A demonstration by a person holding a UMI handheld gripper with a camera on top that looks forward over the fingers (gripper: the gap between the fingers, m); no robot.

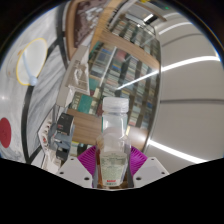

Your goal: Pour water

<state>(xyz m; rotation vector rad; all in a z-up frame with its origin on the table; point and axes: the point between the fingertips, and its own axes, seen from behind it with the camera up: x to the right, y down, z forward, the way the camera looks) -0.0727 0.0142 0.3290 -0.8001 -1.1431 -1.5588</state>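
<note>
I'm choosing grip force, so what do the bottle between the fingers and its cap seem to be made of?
The bottle looks like clear, glossy plastic, possibly glass: shelving behind shows through its wall and it seems to hold liquid. Its cap looks like white opaque plastic with a matte finish. The gripper has both purple pads against the bottle's sides.

Bottle (115,140) between fingers: clear, see-through body, white cap, faint yellowish tint low down. Finger pads (88,160): magenta-purple, either side of bottle. Finger tips: pale grey-white. Beyond tongs: white surface (180,100) with thin bright streaks. Left of tongs: red round spot (5,130) on white; pale cream ring (33,55) farther off.
</note>
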